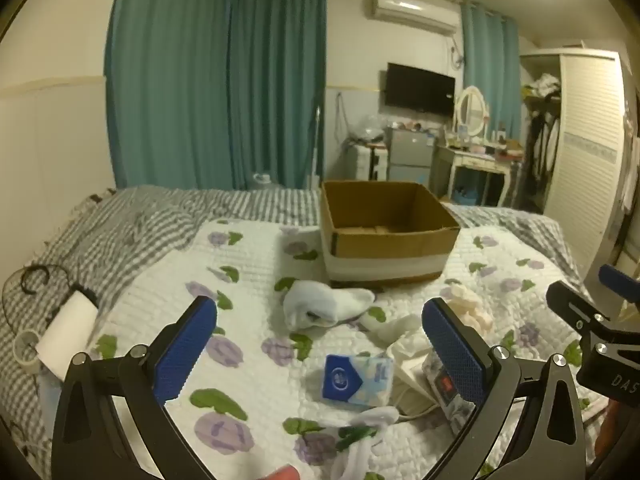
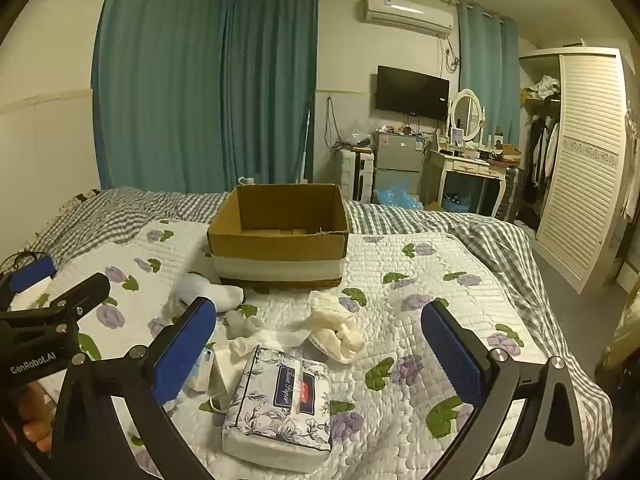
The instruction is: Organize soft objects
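Bedroom; bed (image 2: 460, 280) laid with a white quilt printed in purple flowers over a grey checked sheet. Nearest, left gripper (image 1: 320, 344): blue-padded fingers spread wide, nothing between them, held above the quilt. Right gripper (image 2: 320, 344): fingers likewise spread wide and empty, above the quilt. Just beyond the right gripper, floral tissue pack (image 2: 280, 404), lying flat on the quilt, a white cord at its left edge. Left of it, small blue-and-white tissue packet (image 1: 356, 380), lying between the left gripper's fingers as that camera sees it. At the near edge of the left view, a white sock (image 1: 360, 440), crumpled. Middle ground: cream cloth bundle (image 2: 336, 328), heaped just past the floral pack; thin white cloth (image 2: 256, 336) strewn beside it; balled white sock (image 1: 320, 304) nearer the box. Further on, cardboard box (image 2: 280, 236), open-topped, upright on the quilt, white band round its lower wall, apart from all the soft items. Left edge of the bed: white roll (image 1: 68, 332) and black hanger (image 1: 36, 276) on the checked sheet. Far background: teal curtains (image 2: 200, 88), wall television (image 2: 412, 92), air conditioner (image 2: 408, 12), dressing table with oval mirror (image 2: 466, 114), louvred wardrobe (image 2: 580, 168).
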